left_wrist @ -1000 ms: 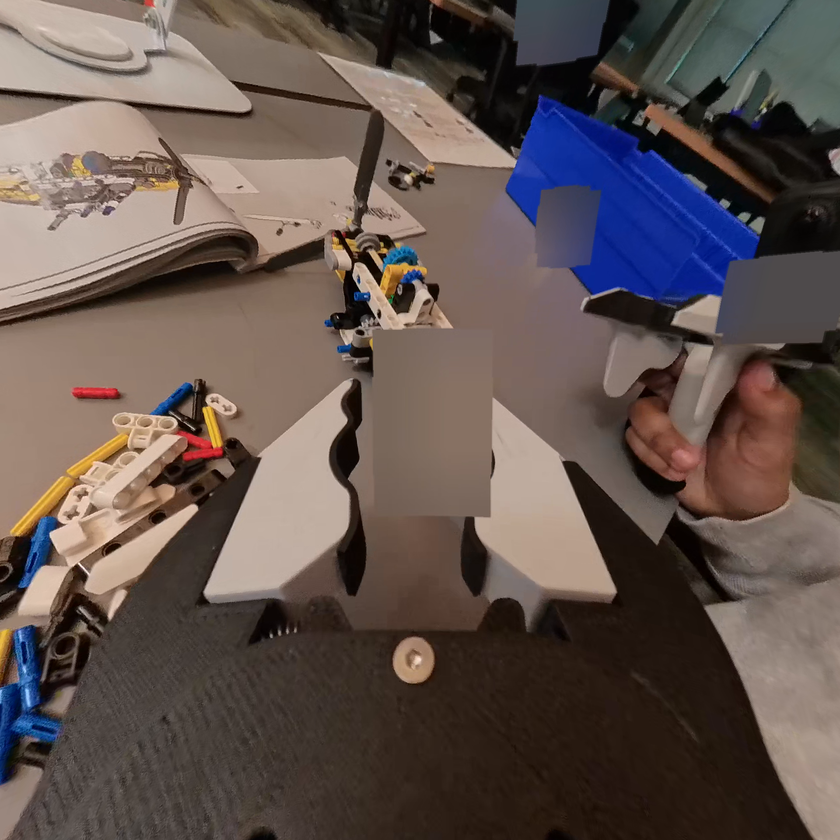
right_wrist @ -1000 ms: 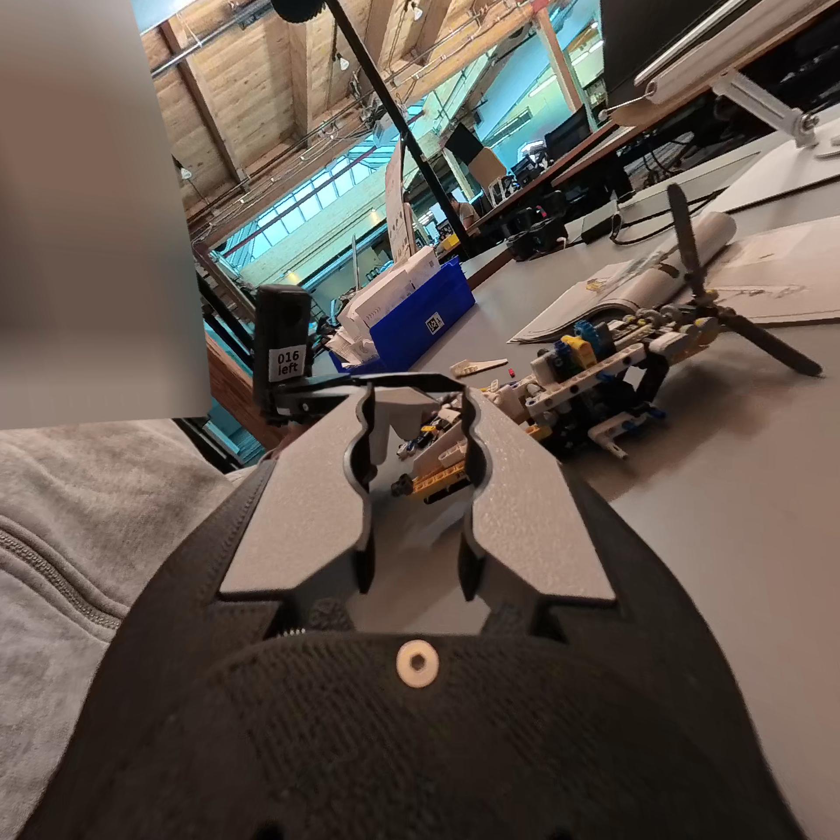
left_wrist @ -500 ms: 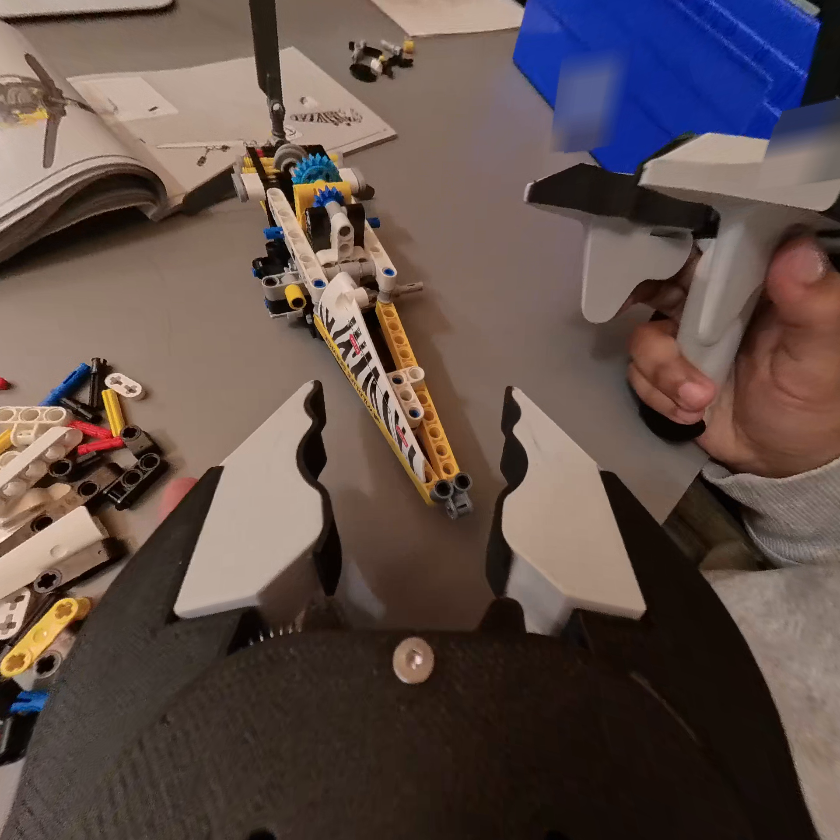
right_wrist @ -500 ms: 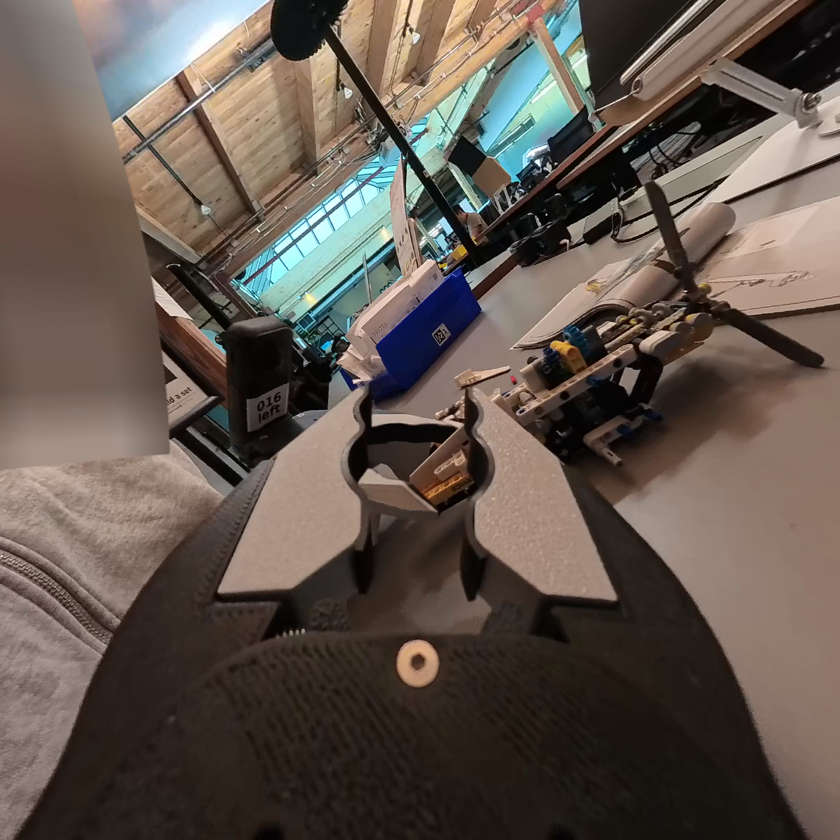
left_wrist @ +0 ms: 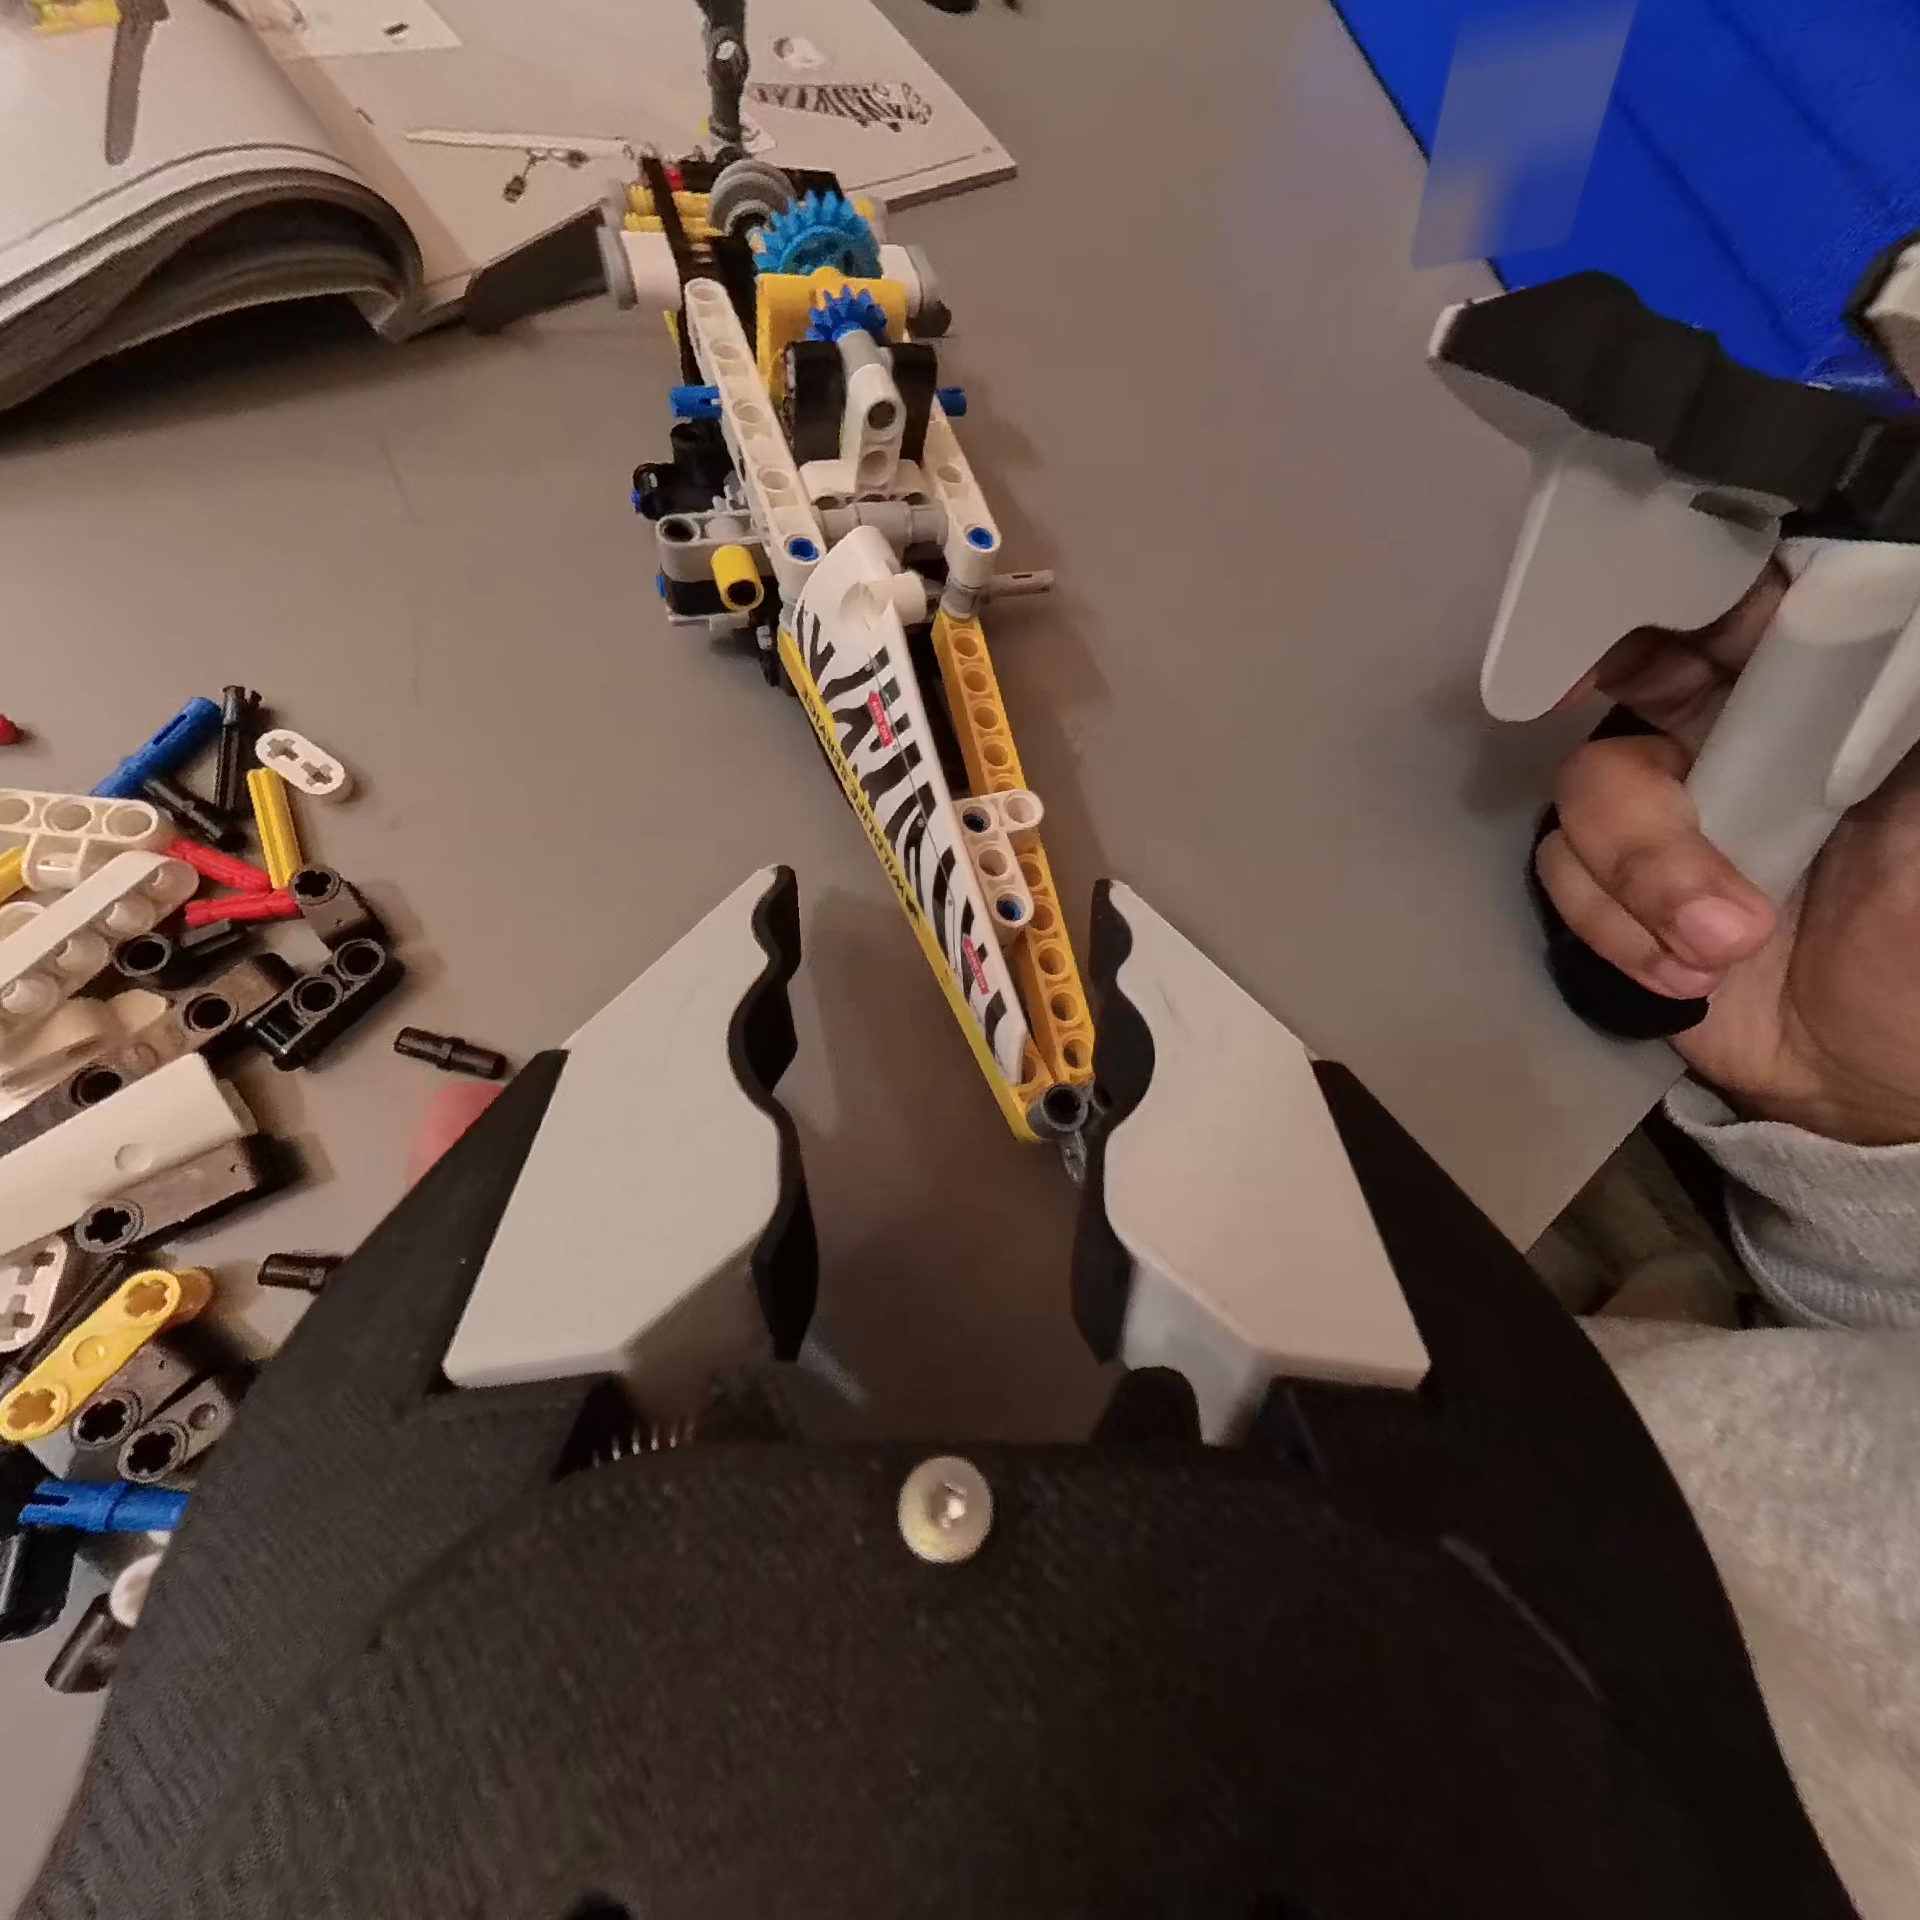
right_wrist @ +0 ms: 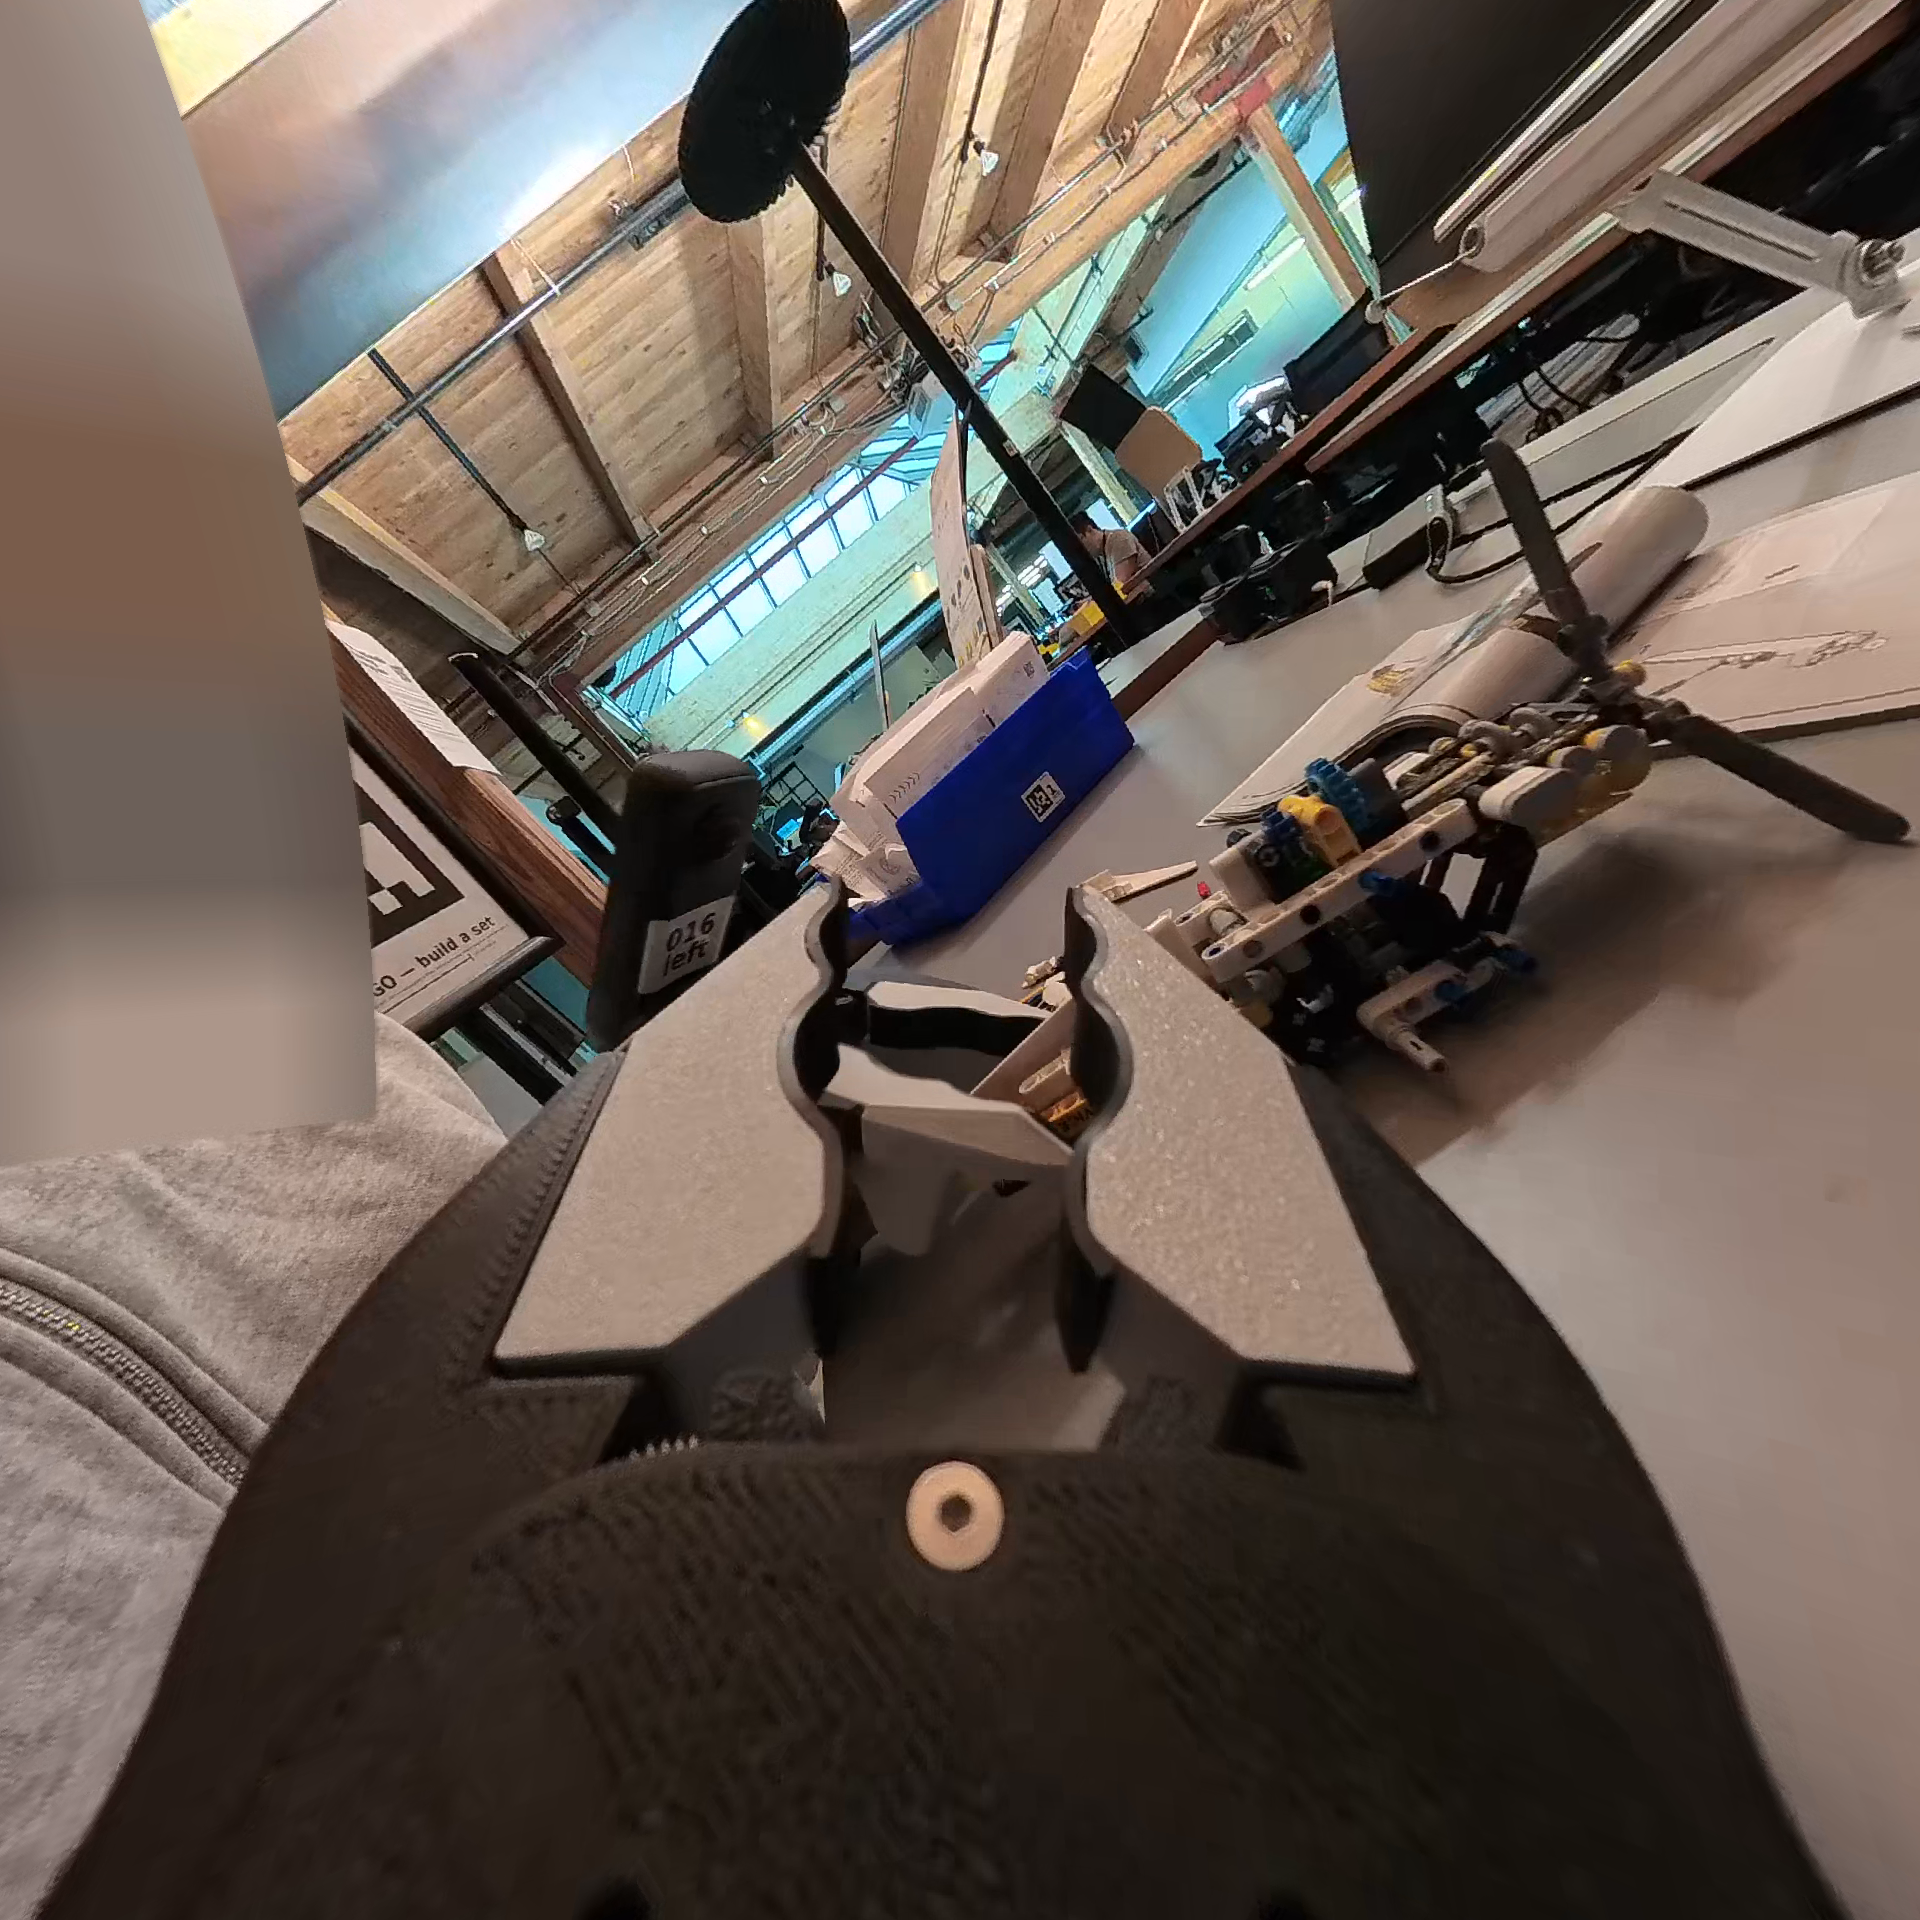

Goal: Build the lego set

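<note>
The lego helicopter model (left_wrist: 831, 468), yellow, white and black with blue gears and a striped tail, lies on the grey table. My left gripper (left_wrist: 940, 914) is open and low over the table, and the model's tail tip (left_wrist: 1055, 1101) lies between its fingers, close to the right finger (left_wrist: 1195, 1091). My right gripper (right_wrist: 956, 925) is open and empty, held off the table's near edge and facing the model (right_wrist: 1371, 904). One finger of the left gripper (right_wrist: 935, 1132) shows through its gap. The right gripper's finger (left_wrist: 1590, 582) and the hand holding it (left_wrist: 1662, 935) show at the right.
A pile of loose lego pieces (left_wrist: 156, 987) lies at the left. An open instruction booklet (left_wrist: 208, 156) lies behind the model, with a blue bin (left_wrist: 1714, 135) at the far right. The table's near edge (left_wrist: 1600, 1153) runs under the hand. Another blue bin (right_wrist: 997, 790) stands farther off.
My left gripper tipped down and moved forward over the model's tail, opened wide, then narrowed a little around the tail end. The right gripper has barely moved.
</note>
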Motion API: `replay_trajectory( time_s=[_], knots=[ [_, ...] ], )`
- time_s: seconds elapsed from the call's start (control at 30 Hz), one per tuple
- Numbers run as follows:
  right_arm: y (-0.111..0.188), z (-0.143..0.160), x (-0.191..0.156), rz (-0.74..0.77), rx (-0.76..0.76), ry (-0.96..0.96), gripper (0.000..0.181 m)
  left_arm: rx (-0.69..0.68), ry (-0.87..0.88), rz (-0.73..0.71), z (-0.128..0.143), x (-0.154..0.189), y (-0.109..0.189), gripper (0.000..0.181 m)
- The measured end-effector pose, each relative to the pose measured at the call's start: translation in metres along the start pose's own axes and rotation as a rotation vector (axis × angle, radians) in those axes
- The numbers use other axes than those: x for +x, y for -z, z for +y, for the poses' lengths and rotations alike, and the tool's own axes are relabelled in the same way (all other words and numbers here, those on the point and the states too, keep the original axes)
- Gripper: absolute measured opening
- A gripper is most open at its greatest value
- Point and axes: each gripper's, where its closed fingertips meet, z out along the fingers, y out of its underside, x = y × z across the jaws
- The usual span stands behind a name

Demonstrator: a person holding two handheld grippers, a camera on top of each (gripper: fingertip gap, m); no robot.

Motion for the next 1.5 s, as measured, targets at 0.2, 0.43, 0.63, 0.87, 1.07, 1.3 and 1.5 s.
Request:
replay_trajectory(
  time_s=[0.2,0.43,0.63,0.87,1.07,1.3,1.5],
  knots=[
    [0.0003,-0.0005,-0.0004,-0.001,0.004,0.0,0.039,-0.002,0.054,0.04,0.002,-0.001,0.0021,0.042],
    [0.0018,-0.0013,-0.0016,-0.005,0.014,-0.001,0.039,0.003,0.127,0.114,0.0017,0.0032,0.0022,0.03],
    [0.0031,-0.0029,-0.0018,-0.009,0.025,-0.005,0.039,0.011,0.195,0.164,-0.0002,0.0043,0.0027,0.03],
    [0.0048,-0.0047,-0.0019,-0.015,0.038,-0.01,0.039,0.008,0.208,0.177,-0.001,0.0053,0.002,0.03],
    [0.0058,-0.0058,-0.0016,-0.022,0.044,-0.018,0.039,0.005,0.201,0.17,-0.001,0.006,0.0012,0.03],
    [0.0059,-0.0064,0.0,-0.021,0.047,-0.024,0.039,0.006,0.201,0.172,-0.0009,0.0059,0.0009,0.031],
    [0.0061,-0.0065,0.0004,-0.021,0.047,-0.023,0.039,0.006,0.191,0.167,-0.0008,0.0057,0.0004,0.031]
  ],
)
